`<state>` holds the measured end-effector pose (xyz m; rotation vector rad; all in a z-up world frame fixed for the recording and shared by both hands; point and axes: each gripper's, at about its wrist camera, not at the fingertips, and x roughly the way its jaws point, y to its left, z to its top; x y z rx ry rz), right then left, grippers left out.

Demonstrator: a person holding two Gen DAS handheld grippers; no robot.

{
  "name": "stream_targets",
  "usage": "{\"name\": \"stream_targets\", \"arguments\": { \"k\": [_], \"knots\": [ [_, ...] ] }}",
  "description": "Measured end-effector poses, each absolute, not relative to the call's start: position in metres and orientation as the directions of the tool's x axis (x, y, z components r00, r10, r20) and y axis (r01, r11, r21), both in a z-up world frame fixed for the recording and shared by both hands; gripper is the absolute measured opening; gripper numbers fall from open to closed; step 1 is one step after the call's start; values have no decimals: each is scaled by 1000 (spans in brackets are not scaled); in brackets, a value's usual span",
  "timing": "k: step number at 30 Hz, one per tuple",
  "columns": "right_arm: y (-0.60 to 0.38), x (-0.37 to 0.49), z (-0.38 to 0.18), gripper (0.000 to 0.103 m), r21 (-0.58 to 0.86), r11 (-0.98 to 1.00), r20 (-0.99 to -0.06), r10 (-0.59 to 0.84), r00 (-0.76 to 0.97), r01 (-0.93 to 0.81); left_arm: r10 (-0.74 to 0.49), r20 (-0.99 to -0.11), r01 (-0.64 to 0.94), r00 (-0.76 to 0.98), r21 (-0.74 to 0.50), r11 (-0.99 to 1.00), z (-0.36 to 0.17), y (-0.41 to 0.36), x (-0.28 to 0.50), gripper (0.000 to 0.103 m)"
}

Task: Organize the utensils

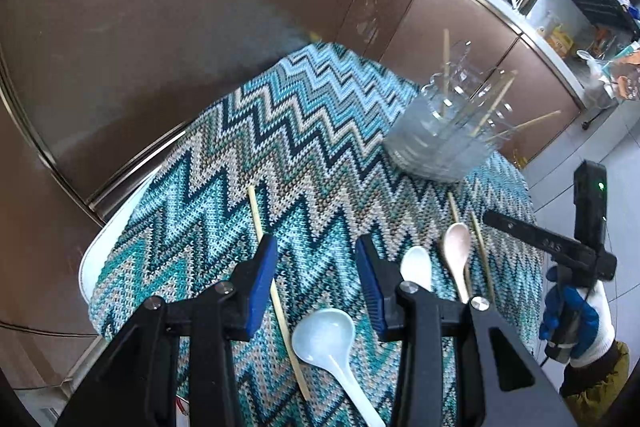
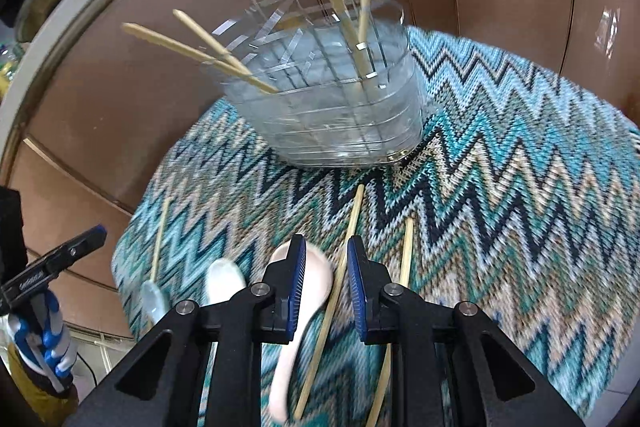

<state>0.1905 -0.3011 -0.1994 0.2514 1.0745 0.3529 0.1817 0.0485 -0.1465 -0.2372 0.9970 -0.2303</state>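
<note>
On the zigzag cloth (image 2: 500,163), near the clear organizer (image 2: 332,115), the right gripper (image 2: 323,287) hovers spread and empty over a loose chopstick (image 2: 334,303), which runs near-to-far, its far tip toward the organizer. A pink spoon (image 2: 298,311) lies just beside it on the left; closing carelessly could catch the spoon's bowl, or roll the thin stick away. The left gripper (image 1: 316,283) is also spread, holding nothing, above another chopstick (image 1: 276,291).
</note>
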Motion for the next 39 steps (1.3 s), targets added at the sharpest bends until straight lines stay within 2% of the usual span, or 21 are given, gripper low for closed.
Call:
{"name": "stream_targets", "arguments": {
  "k": [13,26,28,33,39],
  "knots": [
    [-294,234,-245,19,352,926,-858,378,347,-138,-447,-838,208,314,-399,893,-180,-9,213,39],
    [-295,251,-242,15,332,930,-873,365,322,-154,-431,-877,199,214,-393,898,-213,-48,229,37],
    [-290,252,-243,15,329,931,-874,363,323,-157,-431,-878,201,209,-393,898,-214,-50,231,35],
    [-283,251,-243,15,310,935,-878,350,327,-171,-434,-879,236,199,-386,892,-219,-71,232,19],
    [-275,246,-248,15,300,937,-879,345,330,-180,-416,-889,253,189,-366,896,-225,-92,233,10]
  ]
}}
